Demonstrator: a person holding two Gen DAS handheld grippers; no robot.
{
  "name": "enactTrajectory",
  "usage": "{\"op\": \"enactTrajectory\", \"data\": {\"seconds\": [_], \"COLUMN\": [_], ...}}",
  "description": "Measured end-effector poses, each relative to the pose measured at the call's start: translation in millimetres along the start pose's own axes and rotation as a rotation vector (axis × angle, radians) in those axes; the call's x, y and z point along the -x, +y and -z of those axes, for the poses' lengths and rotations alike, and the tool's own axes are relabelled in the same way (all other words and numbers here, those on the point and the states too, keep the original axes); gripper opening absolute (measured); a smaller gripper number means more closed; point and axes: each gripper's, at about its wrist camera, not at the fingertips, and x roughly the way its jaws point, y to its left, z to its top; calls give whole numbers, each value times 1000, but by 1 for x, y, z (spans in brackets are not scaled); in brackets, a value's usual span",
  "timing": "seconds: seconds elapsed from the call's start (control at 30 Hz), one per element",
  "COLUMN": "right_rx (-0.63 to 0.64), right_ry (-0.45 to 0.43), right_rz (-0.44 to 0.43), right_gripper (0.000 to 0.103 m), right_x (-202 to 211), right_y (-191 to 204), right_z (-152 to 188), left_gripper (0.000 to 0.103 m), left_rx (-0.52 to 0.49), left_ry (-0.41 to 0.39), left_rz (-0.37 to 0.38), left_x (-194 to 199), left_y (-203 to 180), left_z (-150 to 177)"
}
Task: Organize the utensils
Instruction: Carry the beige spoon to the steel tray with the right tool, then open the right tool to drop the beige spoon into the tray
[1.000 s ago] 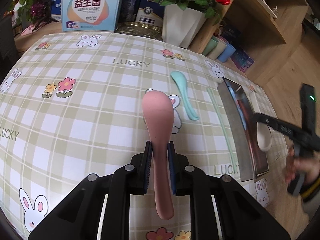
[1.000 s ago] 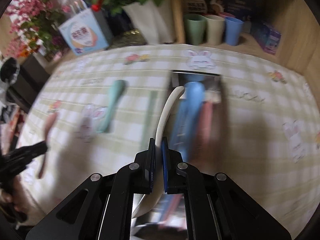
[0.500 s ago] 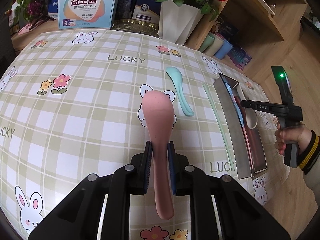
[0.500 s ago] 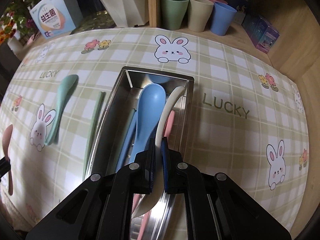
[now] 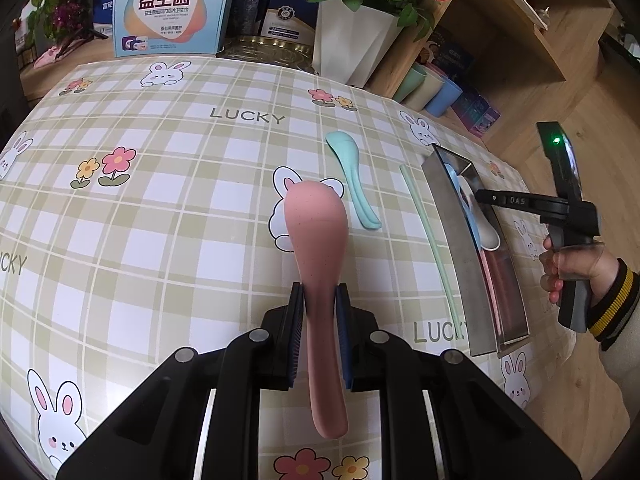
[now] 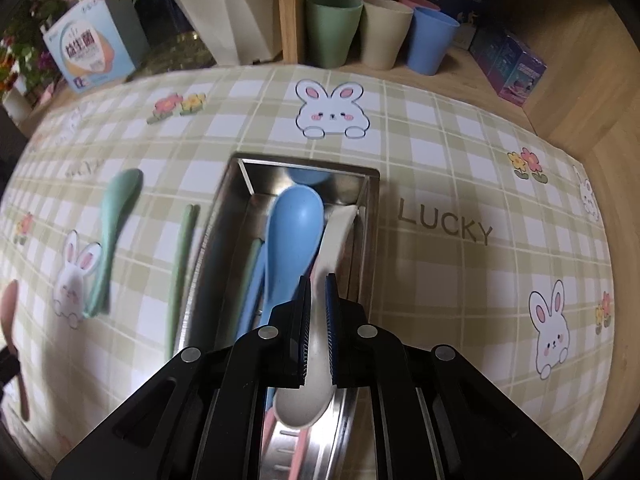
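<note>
My left gripper (image 5: 320,300) is shut on the handle of a pink spoon (image 5: 316,232), bowl pointing away, just above the checked tablecloth. To its right a mint spoon (image 5: 352,176) and green chopsticks (image 5: 428,240) lie on the cloth beside a steel tray (image 5: 452,248). In the right wrist view my right gripper (image 6: 317,292) is shut on a white spoon (image 6: 340,236), which lies inside the tray (image 6: 372,216) against its right wall, next to a blue spoon (image 6: 296,232). Pink utensils lie under them. The mint spoon (image 6: 116,216) and the chopsticks (image 6: 182,256) lie left of the tray.
Green, beige and blue cups (image 6: 384,32) stand on a wooden shelf behind the table. A white flower vase (image 5: 352,40) and a printed box (image 5: 172,12) stand at the far edge. A person's hand (image 5: 568,268) holds the right gripper past the table's right edge.
The right gripper swung over the tray and came down, so the white spoon now rests inside beside the blue spoon. The left gripper and pink spoon have stayed put.
</note>
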Motion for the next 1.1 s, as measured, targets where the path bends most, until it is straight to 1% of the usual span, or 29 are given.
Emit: {"op": "enactTrajectory", "data": {"seconds": [0.1,0.2,0.3,0.33,0.4,0.43,0.47,0.5,0.6,0.67,0.73,0.77,0.83,0.93,1.03,1.1], "right_rx": [-33,-77,-105,-107,-113,-118,-126,-128,-166,-207,-248,-266,-288,-318,-355,-375], "right_ry": [-33,-66,-76,-78,-91,-106,-131,-136,-140,-140,-145,-144,-138,-150,-168,-175], "right_rz": [-44,-100,-107,-106,-101,-103,-109,-114,-129,-140,-144,-144,-146,-157,-157,-170], "right_gripper": [8,8,9,11,30,54,57,57,57,59,59,61,71,71,87,87], "right_x": [15,30,40,41,47,50,55,57,60,61,61,61,60,60,61,60], "right_y": [-2,-3,-1,0,2,2,2,1,-7,-15,-25,-31,-39,-55,-73,-82], "right_z": [7,21,39,43,53,57,63,66,76,82,87,89,92,94,97,98], "left_gripper": [15,15,15,15,15,15,15,15,15,15,15,15,15,15,15,15], "left_rx": [-8,-11,-16,-15,-17,-21,-25,-31,-47,-58,-77,-86,-112,-148,-161,-161], "left_ry": [5,12,21,23,26,27,28,29,38,46,56,60,65,65,83,100], "left_rz": [5,17,30,33,36,36,37,36,36,36,38,40,49,68,84,93], "left_x": [-1,-3,-5,-6,-7,-8,-8,-9,-13,-16,-22,-24,-29,-36,-48,-59], "left_y": [-5,-10,-19,-21,-26,-29,-32,-36,-46,-53,-65,-70,-85,-109,-129,-142], "left_z": [-1,-4,-8,-9,-11,-13,-15,-17,-21,-23,-27,-29,-33,-39,-47,-54]}}
